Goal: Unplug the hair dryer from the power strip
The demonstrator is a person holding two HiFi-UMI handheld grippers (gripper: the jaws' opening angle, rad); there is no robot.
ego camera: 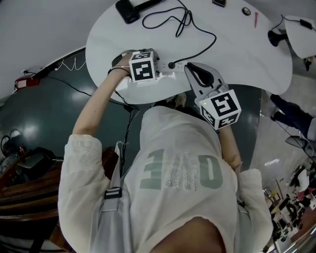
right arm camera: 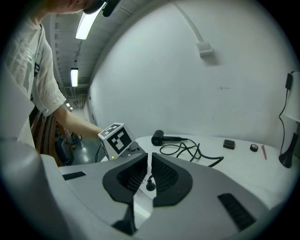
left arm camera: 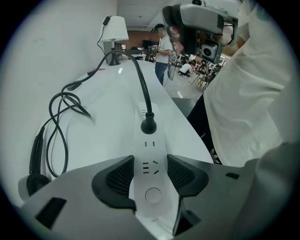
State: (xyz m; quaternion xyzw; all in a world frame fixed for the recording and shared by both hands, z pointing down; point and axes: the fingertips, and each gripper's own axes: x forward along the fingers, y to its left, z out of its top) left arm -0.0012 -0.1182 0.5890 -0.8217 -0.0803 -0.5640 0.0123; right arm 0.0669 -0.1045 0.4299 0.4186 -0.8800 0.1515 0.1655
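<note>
A white power strip (left arm camera: pixel 149 140) lies near the front edge of the white table (ego camera: pixel 237 54). The hair dryer's black plug (left arm camera: pixel 148 124) sits in one of its sockets. The black cord (ego camera: pixel 195 27) runs back to the black hair dryer (ego camera: pixel 127 10) at the far side. My left gripper (left arm camera: pixel 150 161) points steeply down and straddles the strip's switch end, open, with a pad along each long side. My right gripper (ego camera: pixel 188 67) is shut with nothing in it, its tips just right of the plug (ego camera: pixel 171 64). In the right gripper view the plug (right arm camera: pixel 150 185) shows through the slit between the pads.
A white desk lamp (left arm camera: pixel 115 30) stands at the table's far right end. A small black box (right arm camera: pixel 228 144), a round black item (ego camera: pixel 245 11) and a red pen (ego camera: pixel 256 20) lie near it. The table's front edge runs just behind the strip. People stand in the background (left arm camera: pixel 164 47).
</note>
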